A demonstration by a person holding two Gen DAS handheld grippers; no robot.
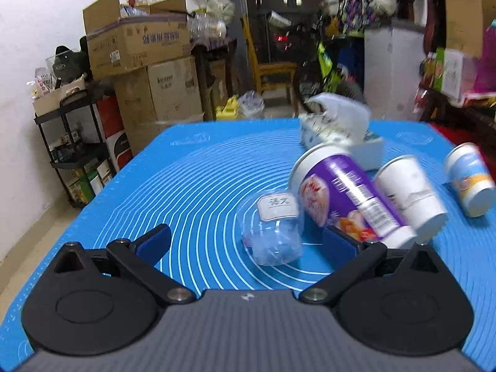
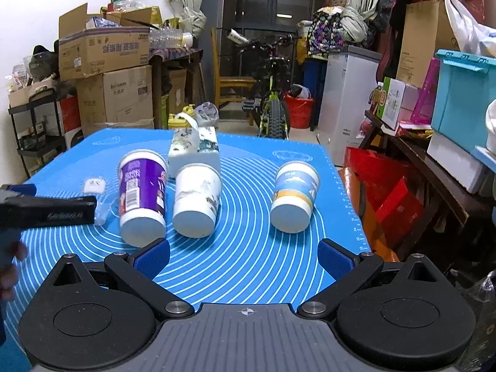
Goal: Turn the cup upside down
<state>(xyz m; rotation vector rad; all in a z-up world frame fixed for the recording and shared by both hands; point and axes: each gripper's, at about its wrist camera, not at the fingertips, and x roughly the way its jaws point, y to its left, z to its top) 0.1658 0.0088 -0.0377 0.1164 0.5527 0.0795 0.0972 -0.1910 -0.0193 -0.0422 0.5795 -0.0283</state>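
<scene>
On blue mat (image 2: 248,263): three paper cups bottom-up; clear cup (image 1: 272,232) apparently not flipped yet. Left tongs (image 1: 248,241) spread wide, clear cup between tips, ungripped. Right tongs (image 2: 245,255) spread, empty.

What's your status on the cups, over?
Left gripper open around clear cup, not closed. Right gripper open, empty. Purple cup touching beside clear cup.
</scene>
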